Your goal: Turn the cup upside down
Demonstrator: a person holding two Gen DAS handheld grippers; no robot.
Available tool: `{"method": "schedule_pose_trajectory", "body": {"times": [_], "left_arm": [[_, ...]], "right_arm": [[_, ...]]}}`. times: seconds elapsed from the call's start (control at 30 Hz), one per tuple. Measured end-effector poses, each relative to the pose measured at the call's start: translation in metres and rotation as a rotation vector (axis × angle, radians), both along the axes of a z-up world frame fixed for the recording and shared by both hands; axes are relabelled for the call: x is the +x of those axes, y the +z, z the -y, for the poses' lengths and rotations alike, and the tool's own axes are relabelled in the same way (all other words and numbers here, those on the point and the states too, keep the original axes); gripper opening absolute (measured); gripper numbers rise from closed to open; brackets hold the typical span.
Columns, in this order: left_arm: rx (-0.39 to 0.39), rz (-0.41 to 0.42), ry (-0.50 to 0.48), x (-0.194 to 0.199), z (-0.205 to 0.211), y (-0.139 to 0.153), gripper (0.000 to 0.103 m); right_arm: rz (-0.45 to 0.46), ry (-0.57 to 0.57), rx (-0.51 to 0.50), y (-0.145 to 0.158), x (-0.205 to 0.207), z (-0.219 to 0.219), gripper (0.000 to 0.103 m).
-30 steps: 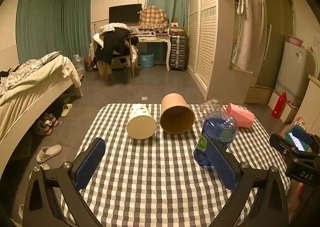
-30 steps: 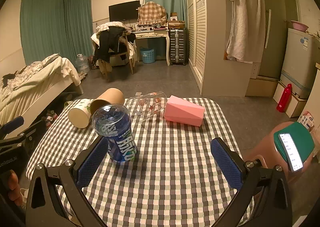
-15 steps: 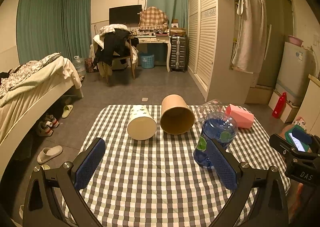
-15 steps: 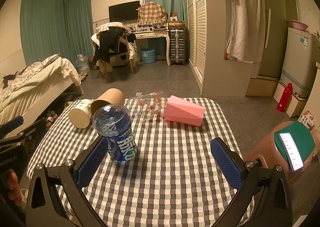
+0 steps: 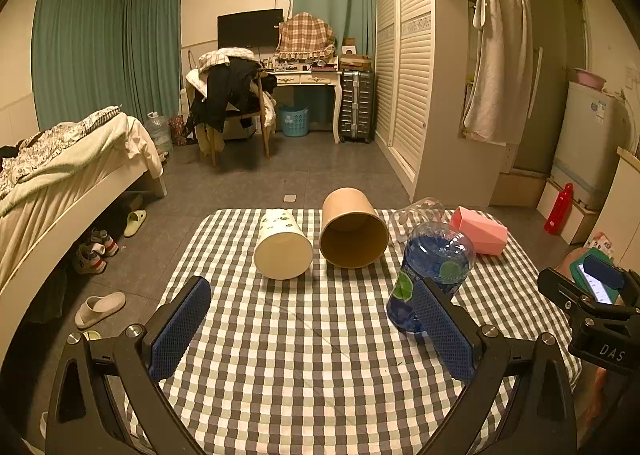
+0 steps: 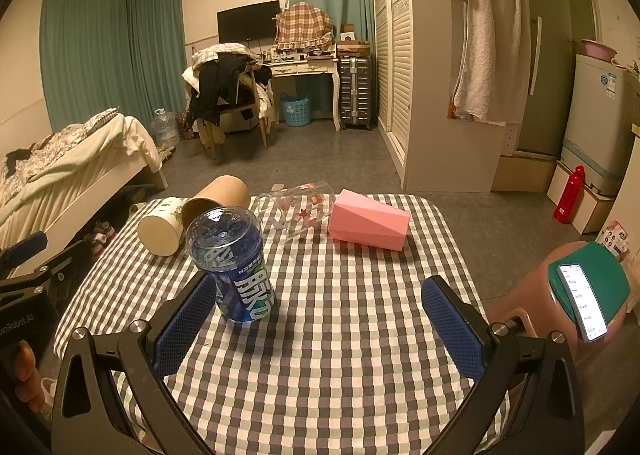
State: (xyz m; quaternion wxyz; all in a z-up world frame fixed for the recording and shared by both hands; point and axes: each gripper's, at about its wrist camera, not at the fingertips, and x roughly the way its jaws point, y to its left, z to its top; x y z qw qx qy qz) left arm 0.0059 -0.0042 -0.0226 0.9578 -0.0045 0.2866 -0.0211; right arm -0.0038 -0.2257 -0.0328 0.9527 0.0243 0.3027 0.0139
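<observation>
Both grippers hover low over the checked tablecloth (image 5: 304, 355), jaws spread wide and holding nothing. The left gripper (image 5: 312, 329) looks straight at two paper cups lying on their sides ahead of its jaws: the white leaf-print cup (image 5: 283, 249) a touch left of centre, the brown paper cup (image 5: 353, 235) just right of it, both mouths facing the jaws, long axes running away from them. The blue plastic cup (image 6: 232, 263) stands beside the right gripper's (image 6: 320, 329) left finger. Beyond, ahead of the right jaws, a clear glass (image 6: 298, 211) and a pink faceted cup (image 6: 370, 225) lie on their sides crosswise. Which cup is meant, I can't tell; the left hand looks nearer the paper pair.
</observation>
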Motion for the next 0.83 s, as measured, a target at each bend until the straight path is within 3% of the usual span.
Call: {"method": "schedule_pose_trajectory", "body": {"times": [0.83], "left_arm": [[0.014,0.012,-0.001,-0.0047,-0.0038,0.0003,0.103]], "right_arm": [[-0.008,0.005,0.001,-0.0010,-0.0025,-0.0048,0.103]]}}
